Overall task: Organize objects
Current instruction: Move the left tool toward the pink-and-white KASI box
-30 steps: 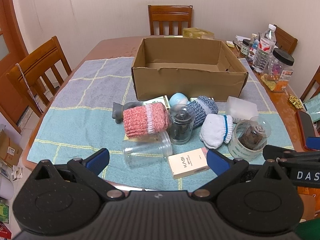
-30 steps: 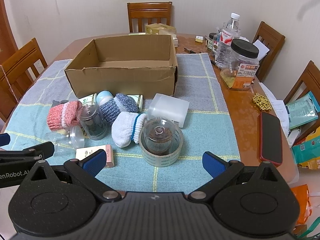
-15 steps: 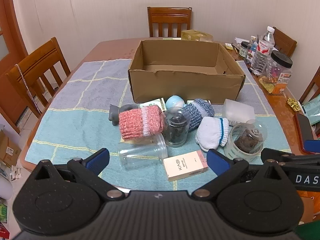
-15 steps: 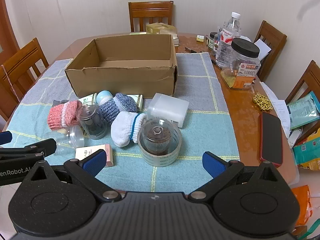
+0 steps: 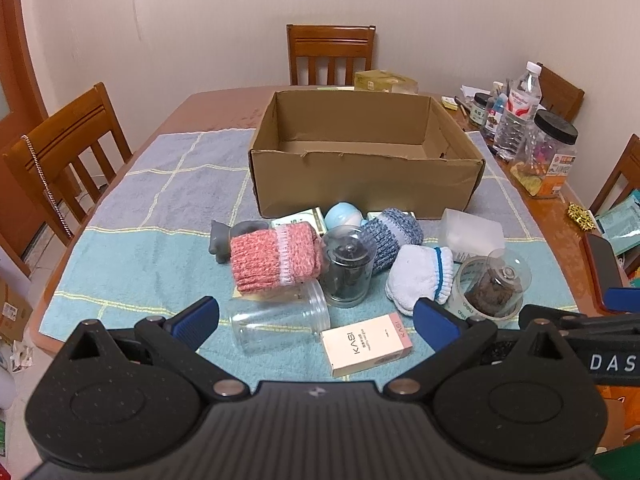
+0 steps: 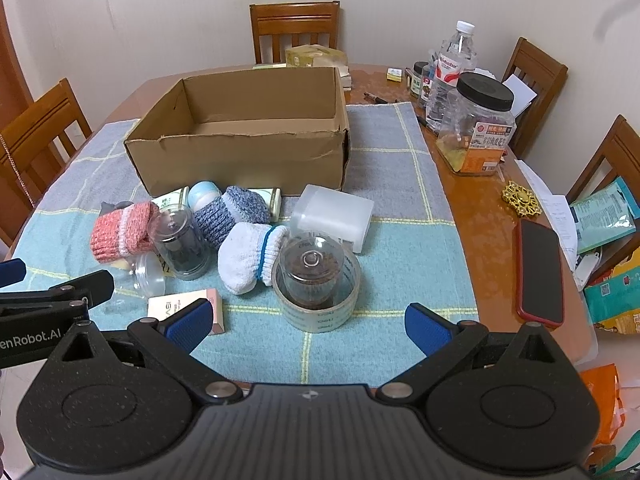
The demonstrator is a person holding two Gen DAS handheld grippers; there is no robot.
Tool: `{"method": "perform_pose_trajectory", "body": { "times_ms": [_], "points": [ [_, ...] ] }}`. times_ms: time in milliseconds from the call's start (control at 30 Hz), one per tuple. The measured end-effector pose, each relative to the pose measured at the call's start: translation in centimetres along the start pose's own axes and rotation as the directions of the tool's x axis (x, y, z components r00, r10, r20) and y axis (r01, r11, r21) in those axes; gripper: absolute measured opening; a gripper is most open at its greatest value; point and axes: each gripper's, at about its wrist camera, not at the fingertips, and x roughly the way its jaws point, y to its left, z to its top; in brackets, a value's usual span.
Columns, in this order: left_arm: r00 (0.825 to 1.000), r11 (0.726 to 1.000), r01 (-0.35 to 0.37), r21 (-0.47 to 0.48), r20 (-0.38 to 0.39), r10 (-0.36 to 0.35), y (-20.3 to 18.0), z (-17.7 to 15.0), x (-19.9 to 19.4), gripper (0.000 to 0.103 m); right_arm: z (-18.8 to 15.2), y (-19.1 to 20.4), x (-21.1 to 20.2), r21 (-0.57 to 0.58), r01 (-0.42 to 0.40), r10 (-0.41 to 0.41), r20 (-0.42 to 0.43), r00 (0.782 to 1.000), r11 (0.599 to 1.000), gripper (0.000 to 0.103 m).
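An open, empty cardboard box (image 5: 366,176) (image 6: 240,160) stands on the towel. In front of it lie a pink sock roll (image 5: 276,258) (image 6: 120,232), a blue sock roll (image 5: 394,236) (image 6: 230,214), a white sock roll (image 5: 420,278) (image 6: 250,256), a dark-filled jar (image 5: 348,270) (image 6: 180,242), a clear jar on its side (image 5: 276,322), a KASI box (image 5: 366,344), and a tape roll around a jar (image 5: 494,290) (image 6: 316,284). My left gripper (image 5: 316,320) and my right gripper (image 6: 306,320) are open and empty, near the table's front edge.
A frosted plastic box (image 6: 332,216) lies right of the pile. A large black-lidded jar (image 6: 476,124), a water bottle (image 6: 452,68) and a red-cased phone (image 6: 540,272) sit on the table's right side. Wooden chairs stand around the table.
Both grippers have drawn back and risen slightly, so the pile and box look farther away. Nothing on the table has moved.
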Motion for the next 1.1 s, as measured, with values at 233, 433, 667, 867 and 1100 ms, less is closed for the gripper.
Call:
{"method": "perform_pose_trajectory", "body": {
  "times_ms": [233, 433, 667, 867, 1100],
  "points": [
    [0.999, 0.999, 0.026, 0.026, 0.021, -0.027, 0.7, -0.7, 1.1, 0.102, -0.1, 0.6, 0.7, -0.019, -0.017, 0.017, 0.023, 1.000, 1.000, 0.103],
    [0.999, 0.998, 0.049, 0.035, 0.023, -0.050, 2.1, -1.2, 2.7, 0.102, -0.7, 1.3, 1.8, -0.053, -0.012, 0.015, 0.052, 0.999, 0.999, 0.103],
    [0.998, 0.998, 0.065, 0.018, 0.020, -0.065, 3.7, -2.0, 4.6, 0.102, -1.6, 1.5, 3.0, -0.045, 0.017, -0.015, 0.046, 0.999, 0.999, 0.103],
    [0.995, 0.995, 0.099, 0.006, -0.022, -0.098, 3.3, -3.1, 6.1, 0.102, -2.2, 0.8, 4.1, -0.045, 0.003, -0.002, 0.034, 0.999, 0.999, 0.103],
    [0.994, 0.995, 0.096, -0.034, -0.047, -0.097, 1.3, -4.2, 7.1, 0.102, -2.2, -0.9, 6.9, -0.098, -0.055, 0.057, 0.011, 0.998, 0.994, 0.103]
  ]
}}
